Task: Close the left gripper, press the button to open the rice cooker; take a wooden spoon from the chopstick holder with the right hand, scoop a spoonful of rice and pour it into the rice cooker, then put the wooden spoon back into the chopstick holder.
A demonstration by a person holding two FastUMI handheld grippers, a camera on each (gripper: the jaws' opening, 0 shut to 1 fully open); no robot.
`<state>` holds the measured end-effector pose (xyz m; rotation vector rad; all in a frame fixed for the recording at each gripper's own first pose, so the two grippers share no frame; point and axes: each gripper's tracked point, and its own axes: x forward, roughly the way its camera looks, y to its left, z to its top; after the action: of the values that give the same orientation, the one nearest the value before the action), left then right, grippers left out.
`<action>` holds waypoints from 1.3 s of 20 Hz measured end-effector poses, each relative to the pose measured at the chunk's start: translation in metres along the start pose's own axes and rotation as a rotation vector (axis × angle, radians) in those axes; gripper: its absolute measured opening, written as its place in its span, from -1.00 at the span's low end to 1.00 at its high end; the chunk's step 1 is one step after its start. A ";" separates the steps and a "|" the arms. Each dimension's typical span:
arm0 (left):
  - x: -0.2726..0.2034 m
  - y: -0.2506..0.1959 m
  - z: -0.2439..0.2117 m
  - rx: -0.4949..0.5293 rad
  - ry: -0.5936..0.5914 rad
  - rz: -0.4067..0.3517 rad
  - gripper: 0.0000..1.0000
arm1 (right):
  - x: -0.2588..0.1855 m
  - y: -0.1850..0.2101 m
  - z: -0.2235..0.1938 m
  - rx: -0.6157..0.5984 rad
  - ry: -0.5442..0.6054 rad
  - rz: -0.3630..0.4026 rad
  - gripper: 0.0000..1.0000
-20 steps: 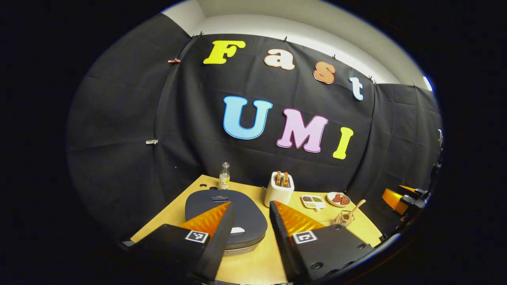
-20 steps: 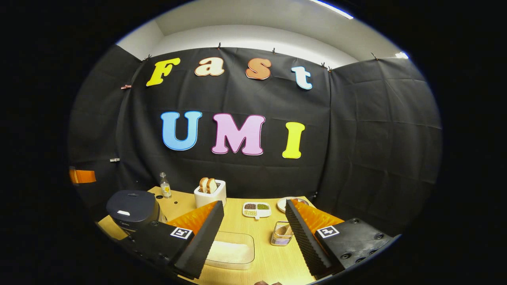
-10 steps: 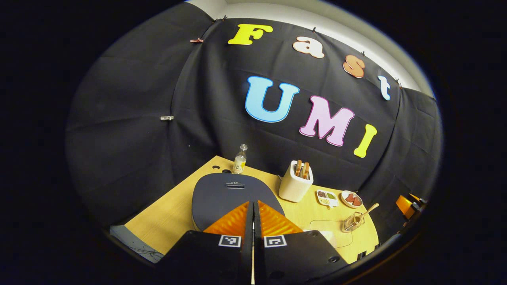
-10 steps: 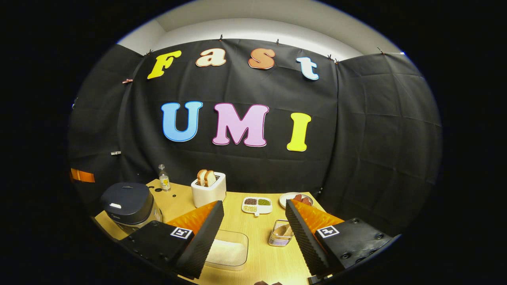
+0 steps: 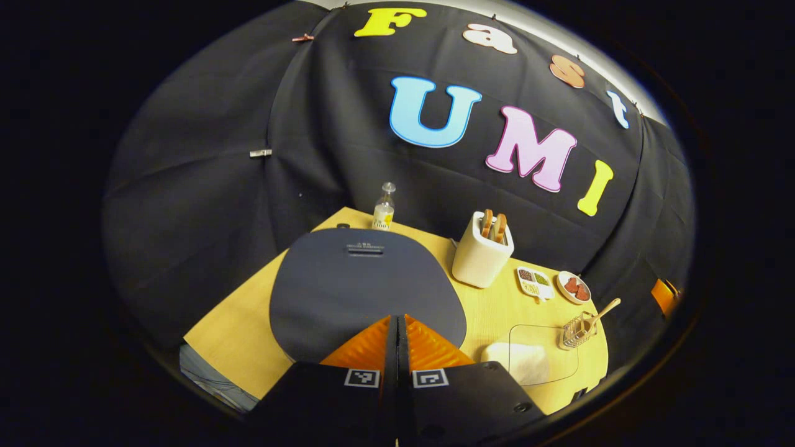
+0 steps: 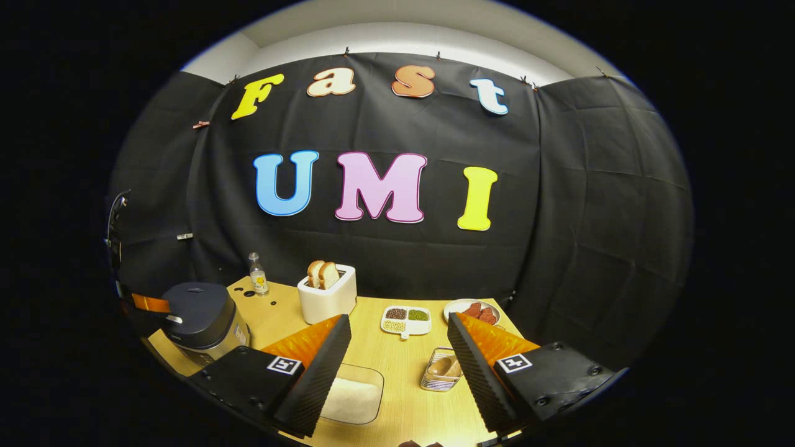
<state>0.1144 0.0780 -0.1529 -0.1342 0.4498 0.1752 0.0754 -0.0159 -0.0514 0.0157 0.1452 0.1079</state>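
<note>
My left gripper (image 5: 397,320), fingers pressed together on nothing, has dropped closer over the rice cooker (image 5: 366,285), whose lid is down at the table's (image 6: 397,354) left edge. Bare wood lies ahead of my right gripper (image 6: 397,347), jaws wide, the wooden spoon (image 6: 442,366) in the chopstick holder (image 6: 438,380) between its fingers.

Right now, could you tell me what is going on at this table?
A person is working with a gripper in each hand. The left gripper, its fingers shut together with nothing between them, sits at the front edge of the closed rice cooker, lined up to press its button. The right gripper hangs open above the table, holding nothing. The wooden spoon is in the chopstick holder, and the container of rice looks untouched.
</note>
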 end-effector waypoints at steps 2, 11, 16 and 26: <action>0.007 0.002 -0.009 -0.001 0.018 0.014 -0.90 | 0.004 -0.002 -0.007 -0.003 0.019 0.006 0.96; 0.007 0.007 -0.015 -0.096 -0.001 -0.005 -0.88 | 0.019 -0.003 -0.021 -0.022 0.066 0.032 0.96; 0.009 0.008 -0.017 -0.159 -0.005 -0.045 -0.88 | 0.023 0.001 -0.026 -0.061 0.086 0.053 0.96; -0.038 -0.003 0.085 -0.076 -0.252 0.056 -0.89 | 0.023 0.015 -0.021 -0.065 0.078 0.085 0.96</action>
<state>0.1171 0.0836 -0.0605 -0.1716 0.1963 0.2608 0.0935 0.0013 -0.0752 -0.0470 0.2191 0.1984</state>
